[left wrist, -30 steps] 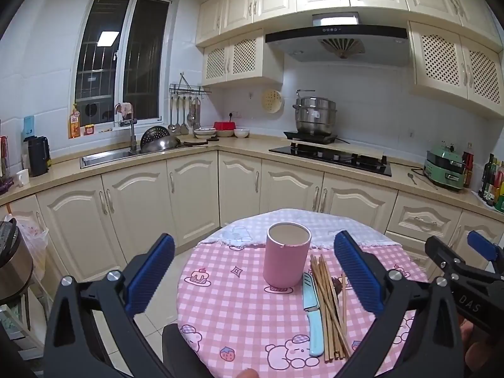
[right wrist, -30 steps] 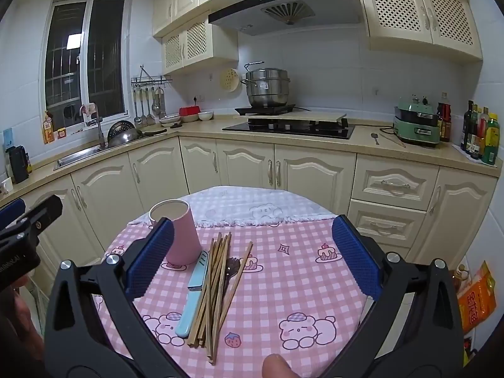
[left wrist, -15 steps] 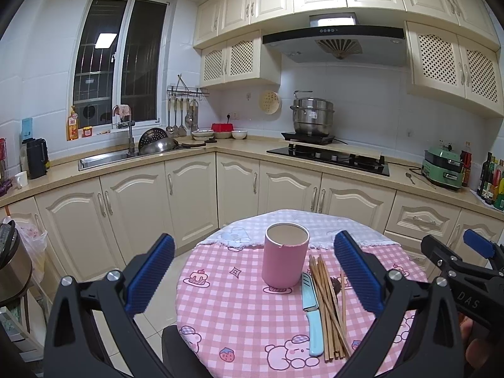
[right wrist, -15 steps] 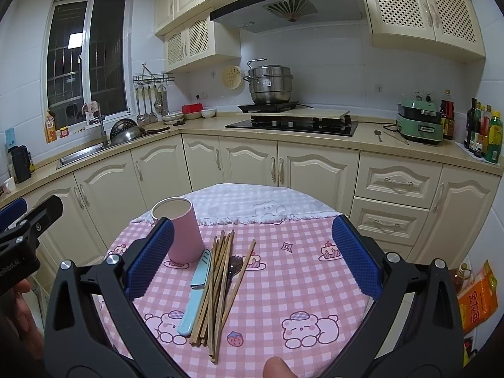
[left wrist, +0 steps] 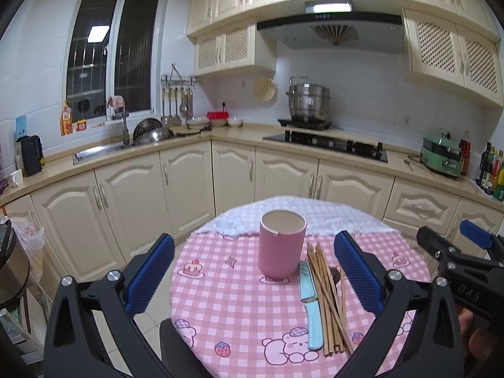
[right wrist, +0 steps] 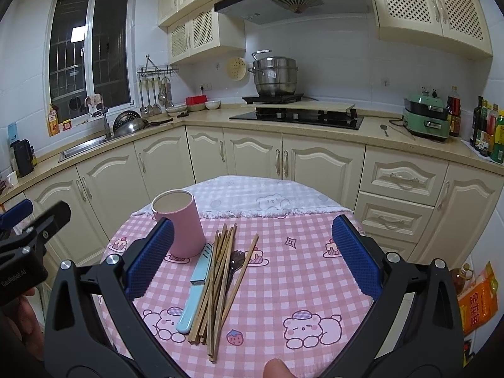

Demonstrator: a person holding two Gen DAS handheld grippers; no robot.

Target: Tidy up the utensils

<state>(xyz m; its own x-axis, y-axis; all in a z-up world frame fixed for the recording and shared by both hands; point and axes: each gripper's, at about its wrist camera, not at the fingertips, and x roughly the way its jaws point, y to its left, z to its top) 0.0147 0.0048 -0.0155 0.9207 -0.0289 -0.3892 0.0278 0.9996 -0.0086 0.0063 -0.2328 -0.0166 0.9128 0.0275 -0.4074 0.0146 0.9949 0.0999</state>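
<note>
Left-wrist footage placed the pink cup [left wrist: 282, 245] dead ahead between the wide-spread jaws of the empty left gripper [left wrist: 254, 271]. Right-wrist footage placed the chopsticks [right wrist: 217, 283] and the blue knife [right wrist: 196, 289] ahead and left of centre of the equally wide, empty right gripper [right wrist: 252, 252], long axes lying roughly along its reach, so the right gripper was judged nearer.

Cool indoor light is filling the kitchen evenly. A ceiling lamp is reflecting in the dark window [left wrist: 104, 63], and the range hood light [left wrist: 327, 7] is glowing. Fisheye distortion is bending the cabinets; black vignetting is darkening the corners. Focus is staying reasonably sharp.
</note>
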